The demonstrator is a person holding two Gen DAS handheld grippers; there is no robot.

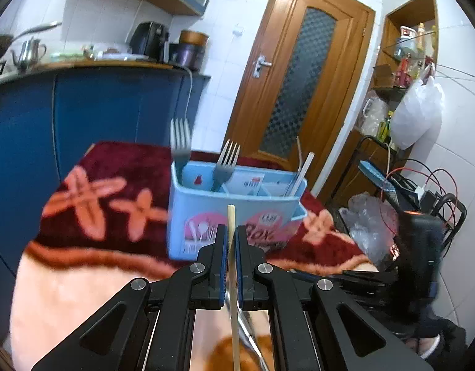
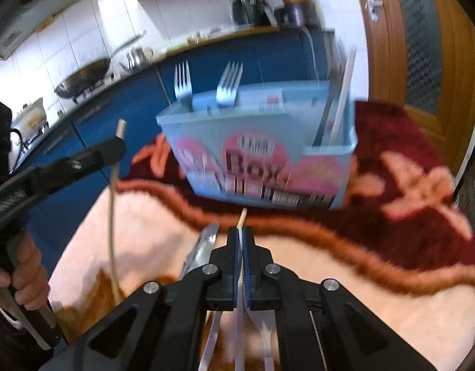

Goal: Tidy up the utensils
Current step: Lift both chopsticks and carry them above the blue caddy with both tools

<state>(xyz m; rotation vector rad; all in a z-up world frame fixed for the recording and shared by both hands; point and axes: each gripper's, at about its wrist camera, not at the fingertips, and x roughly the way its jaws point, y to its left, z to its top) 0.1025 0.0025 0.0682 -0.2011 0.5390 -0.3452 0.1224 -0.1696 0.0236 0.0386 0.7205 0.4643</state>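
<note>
The chopstick (image 1: 231,241) stood upright in the left claw (image 1: 231,232), pads pinching it near the top end so it could drop straight into a slot. The blue utensil box (image 1: 237,213) sat on the red blanket (image 1: 113,167) just beyond, two forks (image 1: 226,164) standing inside.

From the right wrist, the right claw (image 2: 241,232) was pressed together on a thin pale stick (image 2: 242,216), likely another chopstick; the box (image 2: 262,154) lay just ahead. The left claw (image 2: 118,139) held its chopstick (image 2: 112,216) well left of the box.
</note>
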